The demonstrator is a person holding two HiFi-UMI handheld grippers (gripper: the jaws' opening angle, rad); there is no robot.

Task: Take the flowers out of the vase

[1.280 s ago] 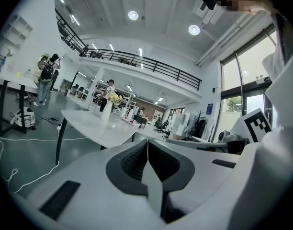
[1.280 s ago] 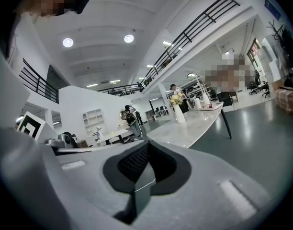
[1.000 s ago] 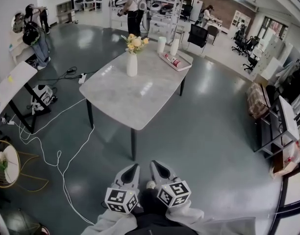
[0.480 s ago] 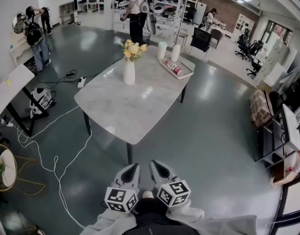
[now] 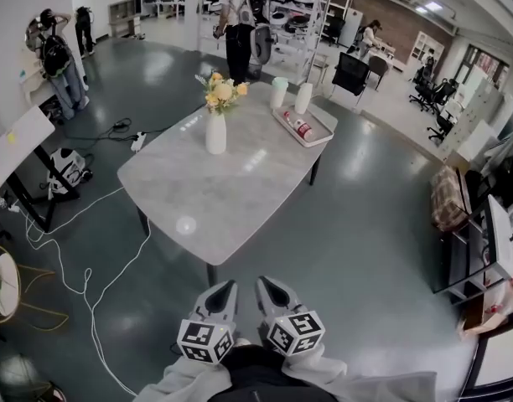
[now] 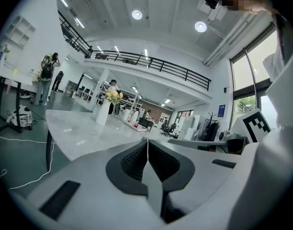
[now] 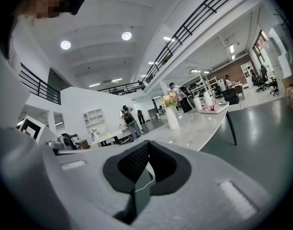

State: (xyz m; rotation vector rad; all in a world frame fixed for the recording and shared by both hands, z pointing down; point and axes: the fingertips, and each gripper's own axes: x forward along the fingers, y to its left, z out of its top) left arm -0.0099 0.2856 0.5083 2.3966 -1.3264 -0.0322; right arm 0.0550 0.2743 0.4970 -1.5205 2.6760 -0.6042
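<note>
Head view shows your left gripper (image 5: 229,286) low, close to your body, its fingers clenched on nothing. Well ahead, on the far half of the pale marbled desk (image 5: 208,203), a slim white vase (image 5: 215,132) stands upright with a small bunch of yellow and cream flowers (image 5: 220,90) and green leaves in it. Two white cups (image 5: 278,92) and a tray (image 5: 325,129) sit right of it. Your right gripper (image 5: 267,283), just beside the left, is clenched empty too.
</note>
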